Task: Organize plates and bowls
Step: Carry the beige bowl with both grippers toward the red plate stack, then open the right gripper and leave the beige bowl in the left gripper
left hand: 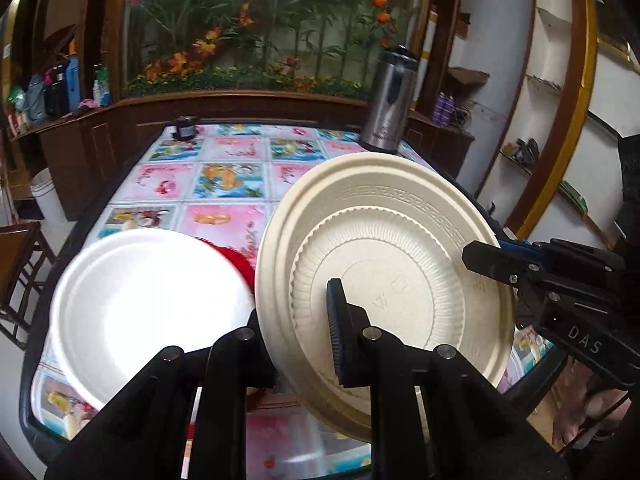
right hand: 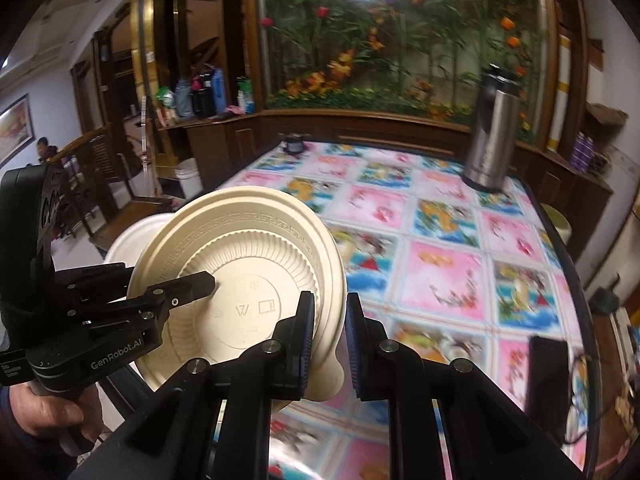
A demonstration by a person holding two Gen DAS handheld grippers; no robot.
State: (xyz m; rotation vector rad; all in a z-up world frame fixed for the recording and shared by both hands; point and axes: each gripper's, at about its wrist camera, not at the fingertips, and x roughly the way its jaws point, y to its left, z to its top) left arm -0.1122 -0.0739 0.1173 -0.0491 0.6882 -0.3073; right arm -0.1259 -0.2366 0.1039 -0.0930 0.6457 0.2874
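Both grippers, left gripper (left hand: 298,344) and right gripper (right hand: 328,344), are squeezing beige plate (left hand: 384,264); we are carrying it; next, setting it on white plate (left hand: 148,304).

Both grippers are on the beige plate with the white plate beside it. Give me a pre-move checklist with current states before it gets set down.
1. Left gripper shut on the beige plate rim: ok.
2. Right gripper shut on the opposite rim: ok.
3. Beige plate lifted clear of the table: ok; it is tilted, underside facing the cameras.
4. White plate lies flat as a stacking target: ok.
5. Red item partly under the white plate: cannot tell what it is.
6. Steel flask stands at the far edge, out of the path: ok.
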